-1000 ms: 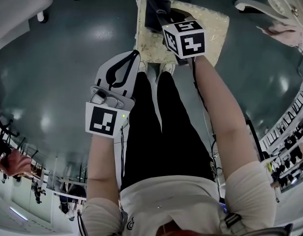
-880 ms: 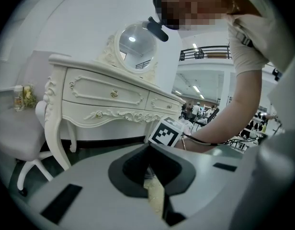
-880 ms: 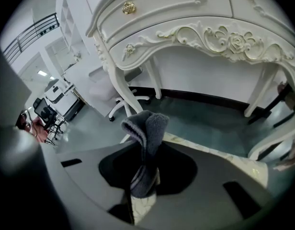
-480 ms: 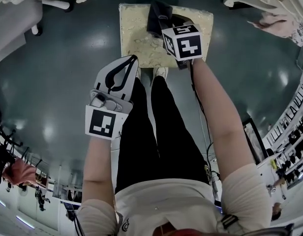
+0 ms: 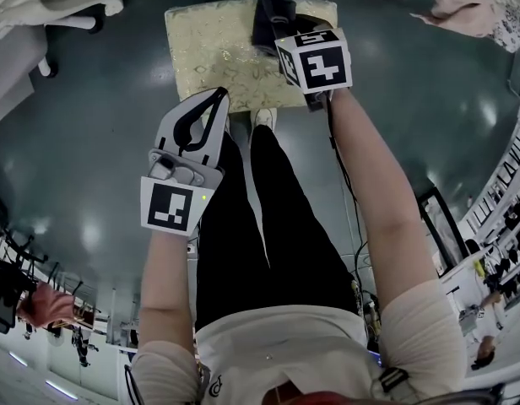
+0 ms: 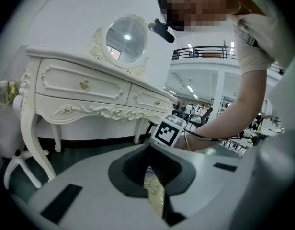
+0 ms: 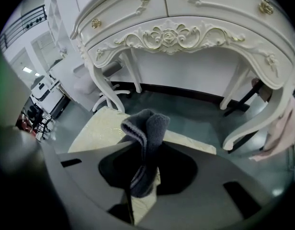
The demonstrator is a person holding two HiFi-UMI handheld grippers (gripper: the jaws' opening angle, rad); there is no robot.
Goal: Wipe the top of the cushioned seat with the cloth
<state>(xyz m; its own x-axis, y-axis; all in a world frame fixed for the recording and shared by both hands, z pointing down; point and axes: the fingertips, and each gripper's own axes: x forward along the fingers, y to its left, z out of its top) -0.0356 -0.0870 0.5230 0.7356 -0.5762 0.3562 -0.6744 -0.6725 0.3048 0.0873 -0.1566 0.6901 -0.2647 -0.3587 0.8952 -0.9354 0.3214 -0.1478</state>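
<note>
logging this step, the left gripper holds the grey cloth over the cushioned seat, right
No: the right gripper holds the grey cloth over the cushioned seat, as the right gripper view shows. The left gripper carries no cloth.

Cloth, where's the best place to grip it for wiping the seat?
Across its folded middle, coming from above, as the right gripper holds the cloth now. The bunched end sticks out past the jaws, free to press on the cushioned seat.

Head view steeply down, gripper views low and close (cushioned seat (image 5: 211, 51) shared)
</note>
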